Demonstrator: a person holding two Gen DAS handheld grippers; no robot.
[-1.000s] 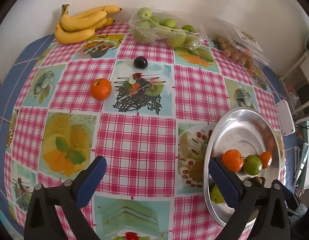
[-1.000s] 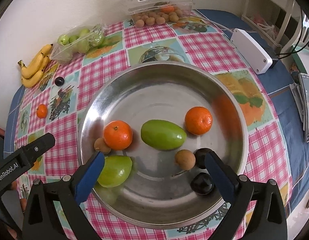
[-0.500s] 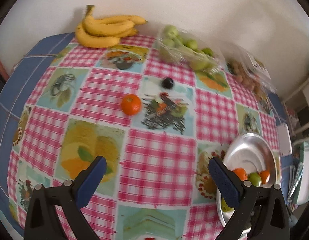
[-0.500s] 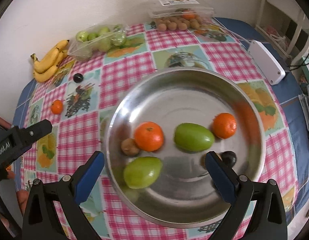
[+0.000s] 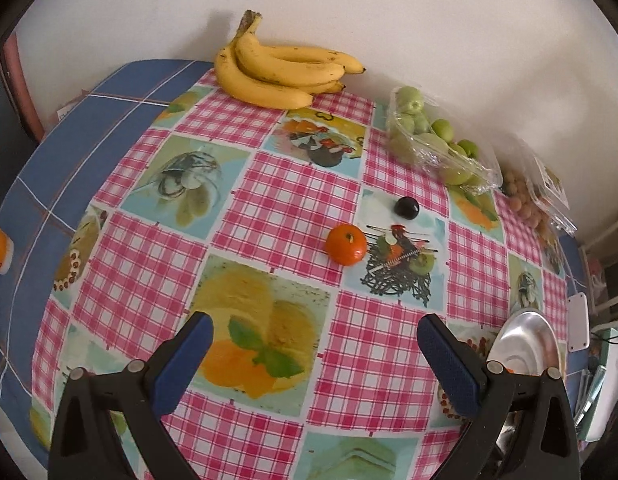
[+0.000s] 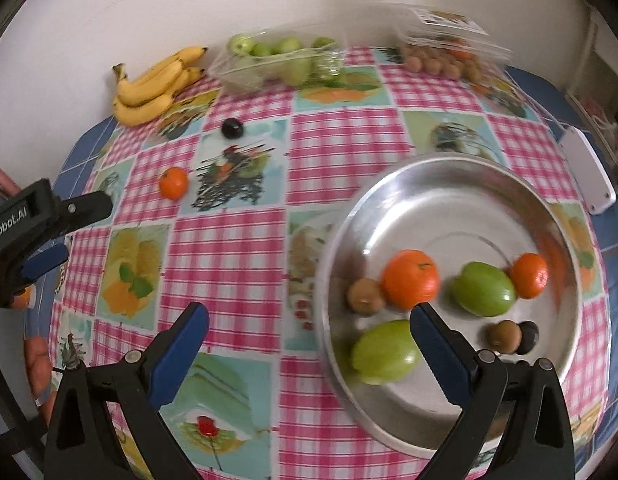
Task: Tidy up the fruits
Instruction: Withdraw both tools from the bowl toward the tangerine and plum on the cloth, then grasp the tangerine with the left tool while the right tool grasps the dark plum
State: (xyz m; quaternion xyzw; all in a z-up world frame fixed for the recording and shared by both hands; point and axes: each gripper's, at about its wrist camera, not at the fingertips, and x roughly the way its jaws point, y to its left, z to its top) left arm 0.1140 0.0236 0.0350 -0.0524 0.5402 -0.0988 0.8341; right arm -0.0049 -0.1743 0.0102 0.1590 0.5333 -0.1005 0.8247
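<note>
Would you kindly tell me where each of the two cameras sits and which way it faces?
Left wrist: sits on the left tool, facing the wall across the checked tablecloth toward the bananas and loose orange; its open blue-padded fingers show.
Right wrist: sits on the right tool, looking down at the steel bowl; its open fingers, the left tool and a hand show.
Shared: bananas, orange, dark plum, bowl.

The round tray (image 6: 461,184) is shiny polished metal. The checked tablecloth (image 5: 277,184) looks smooth with a slight sheen. Clear crinkled plastic film (image 5: 461,160) wraps the green fruit. Banana (image 5: 277,76) skins look matt.
</note>
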